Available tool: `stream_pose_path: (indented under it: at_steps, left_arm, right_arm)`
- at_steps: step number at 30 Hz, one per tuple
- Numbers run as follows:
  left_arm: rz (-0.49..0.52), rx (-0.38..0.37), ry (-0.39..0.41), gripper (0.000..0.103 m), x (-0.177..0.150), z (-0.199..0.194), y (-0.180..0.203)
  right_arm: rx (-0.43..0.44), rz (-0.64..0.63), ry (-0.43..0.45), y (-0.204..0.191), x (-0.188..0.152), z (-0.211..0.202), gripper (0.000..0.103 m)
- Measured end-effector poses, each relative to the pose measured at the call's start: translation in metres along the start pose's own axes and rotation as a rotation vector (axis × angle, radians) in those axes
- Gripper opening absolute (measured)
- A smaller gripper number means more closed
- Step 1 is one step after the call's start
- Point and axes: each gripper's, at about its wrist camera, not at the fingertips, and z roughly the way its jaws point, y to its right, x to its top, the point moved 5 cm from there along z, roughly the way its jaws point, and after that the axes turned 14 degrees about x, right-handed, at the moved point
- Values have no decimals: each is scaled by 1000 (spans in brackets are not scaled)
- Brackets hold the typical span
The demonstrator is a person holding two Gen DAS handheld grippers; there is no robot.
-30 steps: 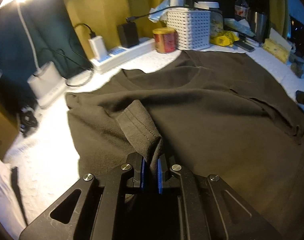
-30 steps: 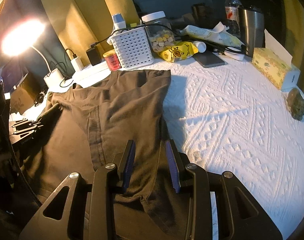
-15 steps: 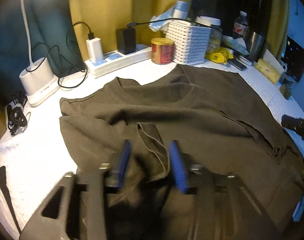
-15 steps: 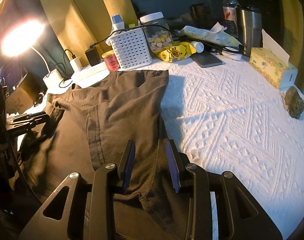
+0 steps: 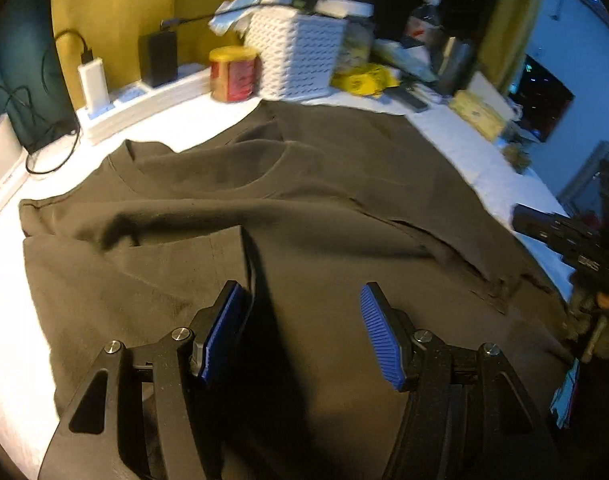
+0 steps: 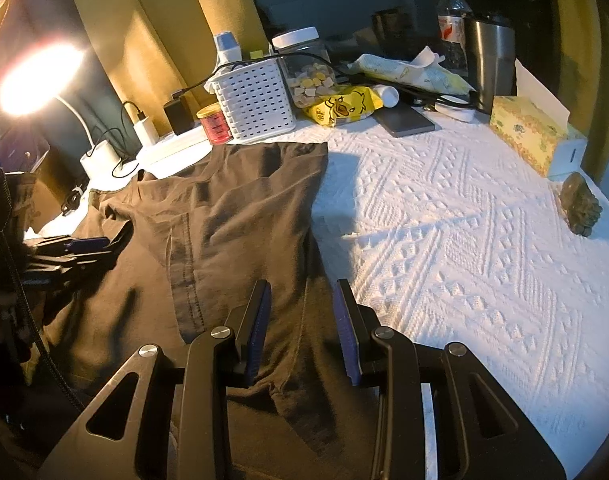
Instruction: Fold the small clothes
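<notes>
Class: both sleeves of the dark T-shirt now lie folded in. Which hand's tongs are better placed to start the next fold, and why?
Probably the right. The right tongs straddle a ridge of the T-shirt near its edge; the left tongs are opening, nothing between them.

T-shirt [image 5: 344,208] spread on the worktop [image 6: 464,220].
Basket [image 6: 256,100] and can [image 6: 214,123] stand behind its collar; tissue box [image 6: 528,132] far right.

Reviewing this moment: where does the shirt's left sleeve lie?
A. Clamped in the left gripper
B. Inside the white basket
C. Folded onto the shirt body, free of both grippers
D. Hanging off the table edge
C: the sleeve lies flat on the dark T-shirt, ahead of the left gripper, whose jaws are opening with nothing between them.
</notes>
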Motion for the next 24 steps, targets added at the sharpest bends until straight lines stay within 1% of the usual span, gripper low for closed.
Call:
stream_pose_path:
  at_steps: [2,5,7,10,13,14,15,17,18,22,24]
  left_arm:
    - [-4,24,23,61,-6,-16,-7]
    - [-47,109,44,61,-17,-37,-33]
    - [-80,185,46,61,-28,-47,-58]
    - [-125,212,28,61,-42,-47,-79]
    - [-140,229,16,61,-51,-42,-85]
    - [-144,226,10,61,-54,-41,-86]
    - [-149,212,1,61,-56,-39,-86]
    - [-151,176,-6,61,-59,-39,-80]
    - [-145,160,-4,61,-61,-40,-76]
    - [-114,71,-5,61,-65,-44,-51]
    - [-94,39,-12,61,-68,-44,-41]
  right_arm:
    - [0,-4,1,-2,-1,-1,34]
    - [7,-15,-8,-8,-4,1,34]
    - [20,-30,-25,-15,-8,5,34]
    - [39,-55,-46,-27,-12,12,34]
    - [49,-72,-56,-36,-13,16,34]
    - [52,-76,-57,-38,-13,16,35]
    - [58,-78,-61,-40,-14,17,41]
    - [65,-81,-67,-42,-16,17,50]
    - [65,-82,-72,-43,-17,18,52]
    - [67,-78,-85,-44,-21,20,52]
    - [75,-78,-93,-45,-24,20,52]
